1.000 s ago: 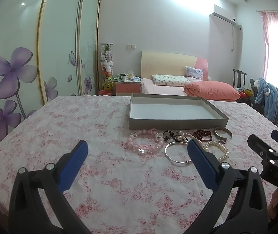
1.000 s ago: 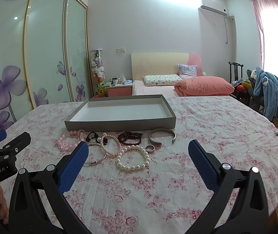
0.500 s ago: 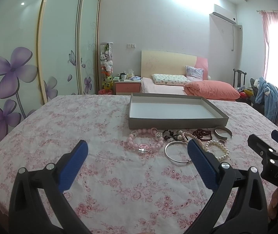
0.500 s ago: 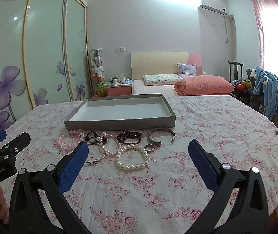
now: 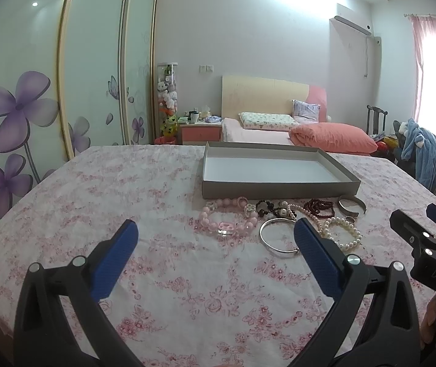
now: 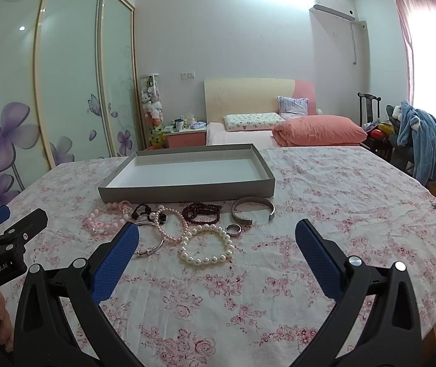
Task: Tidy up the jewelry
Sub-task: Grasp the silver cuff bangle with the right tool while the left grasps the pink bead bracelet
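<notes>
On the floral cloth: table (image 6: pixel 340 189) covered in pink-flowered fabric; all jewelry lies on it in one cluster.
Tray: shallow grey box (image 6: pixel 187 189), white inside, nothing in it; sits just behind the jewelry.
Pink bead bracelet: (image 5: pixel 227 223), leftmost of the cluster, near the tray's front-left corner.
Silver bangle: (image 5: pixel 276 238), thin ring, partly behind a blue finger pad in both views.
White pearl bracelet: (image 6: pixel 207 246), nearest piece in the right wrist view.
Dark red beads: (image 6: pixel 201 212), just in front of the tray wall.
Metal cuff: (image 6: pixel 253 211), open-ended, at the cluster's right end; small ring (image 6: pixel 233 229) just beside it.
Left gripper: (image 5: pixel 214 238) spread wide, holding nothing, above the cloth short of the cluster.
Right gripper: (image 6: pixel 216 240) spread wide, holding nothing, pointed at the pearls.
</notes>
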Tool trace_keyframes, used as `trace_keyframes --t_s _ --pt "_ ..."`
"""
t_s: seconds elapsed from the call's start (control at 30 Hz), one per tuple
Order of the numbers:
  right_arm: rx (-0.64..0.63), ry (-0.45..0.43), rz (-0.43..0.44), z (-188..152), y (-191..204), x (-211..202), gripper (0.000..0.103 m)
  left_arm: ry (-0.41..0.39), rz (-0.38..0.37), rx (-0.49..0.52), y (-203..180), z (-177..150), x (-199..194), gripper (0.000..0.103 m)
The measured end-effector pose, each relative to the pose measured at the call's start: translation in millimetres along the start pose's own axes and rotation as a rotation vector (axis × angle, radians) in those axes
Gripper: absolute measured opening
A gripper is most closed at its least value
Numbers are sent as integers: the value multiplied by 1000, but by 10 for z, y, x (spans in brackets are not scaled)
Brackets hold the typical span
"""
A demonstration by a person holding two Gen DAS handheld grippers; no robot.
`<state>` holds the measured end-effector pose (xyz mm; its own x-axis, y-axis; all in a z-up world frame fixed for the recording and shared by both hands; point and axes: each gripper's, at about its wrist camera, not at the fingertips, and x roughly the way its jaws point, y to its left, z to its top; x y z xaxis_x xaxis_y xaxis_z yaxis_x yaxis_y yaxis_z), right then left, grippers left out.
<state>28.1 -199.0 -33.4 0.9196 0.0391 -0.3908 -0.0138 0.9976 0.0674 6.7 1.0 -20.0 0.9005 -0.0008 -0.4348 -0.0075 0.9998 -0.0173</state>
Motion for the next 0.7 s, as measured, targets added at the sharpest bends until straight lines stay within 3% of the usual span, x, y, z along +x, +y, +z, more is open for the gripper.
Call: trace_keyframes --t_s 0.3,0.5,0.7 --pt "34 96 8 184 -130 178 101 109 -4 -4 94 128 235 99" --pt "100 244 14 365 -386 640 101 228 -52 -8 216 205 525 99" --pt "47 357 -30 446 -424 1116 91 332 -110 -32 317 219 799 99"
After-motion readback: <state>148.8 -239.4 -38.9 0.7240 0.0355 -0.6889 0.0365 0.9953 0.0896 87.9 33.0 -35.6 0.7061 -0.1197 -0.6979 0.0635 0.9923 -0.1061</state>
